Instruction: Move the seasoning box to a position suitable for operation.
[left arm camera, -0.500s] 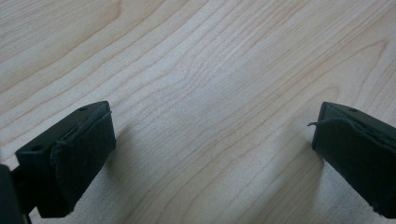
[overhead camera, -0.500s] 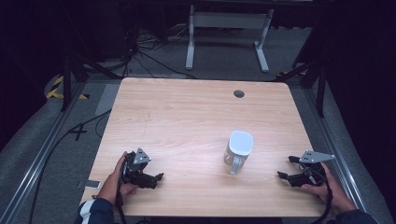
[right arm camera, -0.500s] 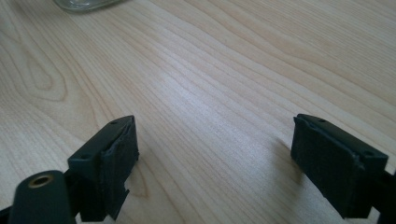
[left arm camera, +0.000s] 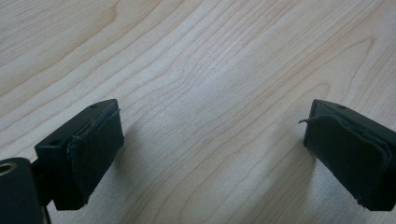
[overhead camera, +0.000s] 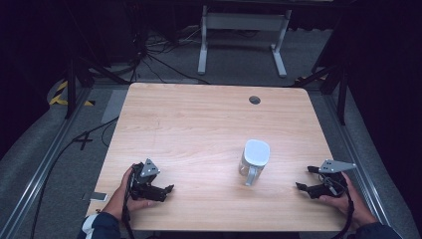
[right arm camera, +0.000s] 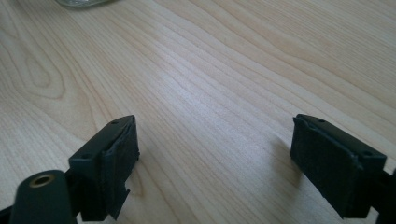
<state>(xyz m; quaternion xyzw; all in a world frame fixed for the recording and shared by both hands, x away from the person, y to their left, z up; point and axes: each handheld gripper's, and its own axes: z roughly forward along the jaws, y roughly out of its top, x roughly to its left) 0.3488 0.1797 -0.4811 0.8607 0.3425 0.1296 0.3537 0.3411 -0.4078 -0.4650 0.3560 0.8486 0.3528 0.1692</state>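
A clear glass mug with a white lid (overhead camera: 255,160) stands upright on the wooden table (overhead camera: 199,119), right of centre, its handle toward the front edge. My left gripper (overhead camera: 166,189) rests near the front left edge in a hand, jaws wide apart over bare wood (left arm camera: 210,140). My right gripper (overhead camera: 302,186) lies near the front right edge, open, pointing left toward the mug and a short way from it. In the right gripper view the jaws stand apart (right arm camera: 215,154), and the mug's glass base (right arm camera: 81,3) peeks in at the top left.
A round cable hole (overhead camera: 255,100) sits near the table's far edge. Behind the table stands a white metal frame (overhead camera: 241,35) among floor cables. A dark rail (overhead camera: 45,164) runs along the left side, another along the right.
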